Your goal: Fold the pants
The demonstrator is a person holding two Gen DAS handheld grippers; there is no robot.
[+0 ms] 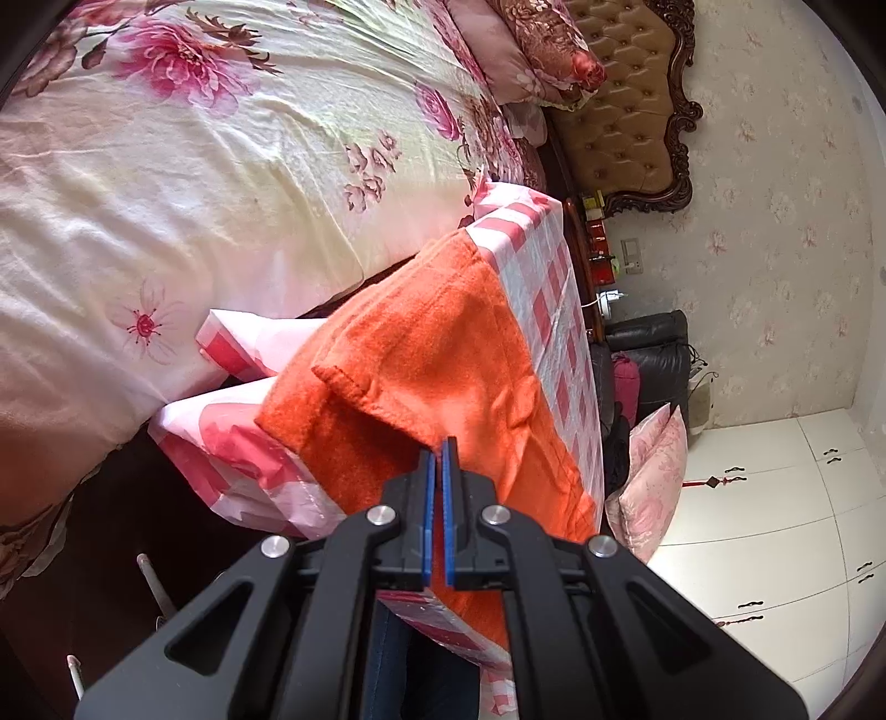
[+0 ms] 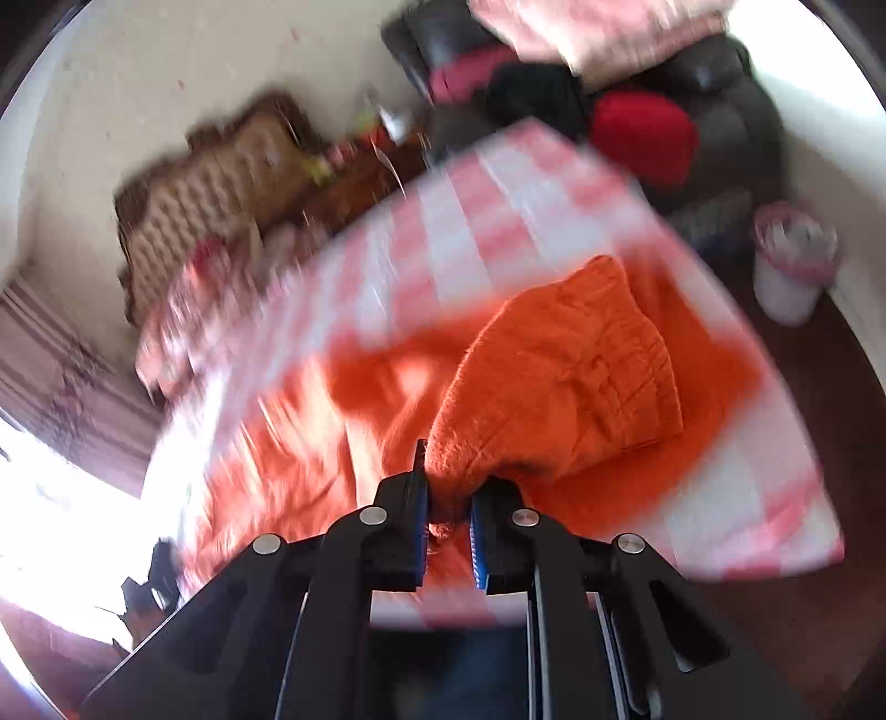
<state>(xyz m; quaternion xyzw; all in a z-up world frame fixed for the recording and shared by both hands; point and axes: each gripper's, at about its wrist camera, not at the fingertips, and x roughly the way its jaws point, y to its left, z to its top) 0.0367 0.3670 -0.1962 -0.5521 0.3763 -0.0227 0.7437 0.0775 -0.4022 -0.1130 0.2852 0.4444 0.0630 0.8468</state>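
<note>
Orange fleece pants (image 1: pixel 443 354) lie on a table with a pink and white checked cloth (image 1: pixel 548 266). In the left wrist view my left gripper (image 1: pixel 441 448) is shut on a lifted hem edge of the pants, with the blue pads pressed together on the fabric. In the blurred right wrist view my right gripper (image 2: pixel 449 487) is shut on a bunched part of the pants (image 2: pixel 559 382) with a ribbed waistband, held up over the rest of the garment on the cloth (image 2: pixel 498 221).
A bed with a floral sheet (image 1: pixel 221 166) stands close to the table's left side, with pillows (image 1: pixel 531 50) and a tufted headboard (image 1: pixel 626 111). A dark chair piled with clothes (image 2: pixel 637 105) and a small bin (image 2: pixel 792 266) stand beyond the table. White cabinets (image 1: pixel 775 526) are at right.
</note>
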